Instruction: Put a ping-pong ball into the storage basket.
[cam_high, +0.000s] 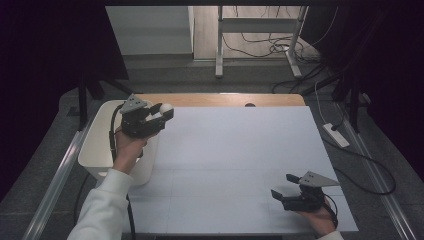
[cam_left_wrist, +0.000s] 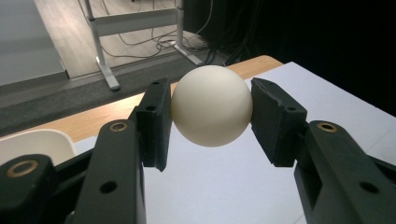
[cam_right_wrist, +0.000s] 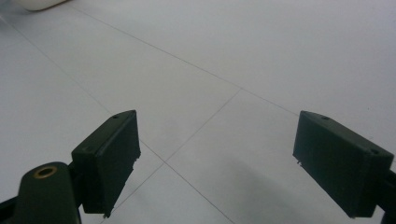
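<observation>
- The left gripper (cam_high: 159, 114), at the upper left of the high view, has its jaws closed on a cream-white ball (cam_left_wrist: 211, 105), one pad on each side at about the ball's widest part.
- The ball is held up in the air, over the left edge of the white table sheet (cam_high: 240, 165), just beside the white bin (cam_high: 97, 145).
- The right gripper (cam_right_wrist: 219, 161) sits low at the lower right of the high view, jaws wide apart with nothing between them, just the sheet below.
- The risk I see: flat pads meet a round, smooth surface on a small patch only, so a slack squeeze or a sharp swing could let the ball squirt out.
- If it drops on the sheet it would probably bounce and roll off the table; nothing there would stop it.
- Let go over the bin's rim rather than its middle, it could glance off.
- As for heading, the ball is a sphere: no long axis and no front, so it points nowhere in particular.
</observation>
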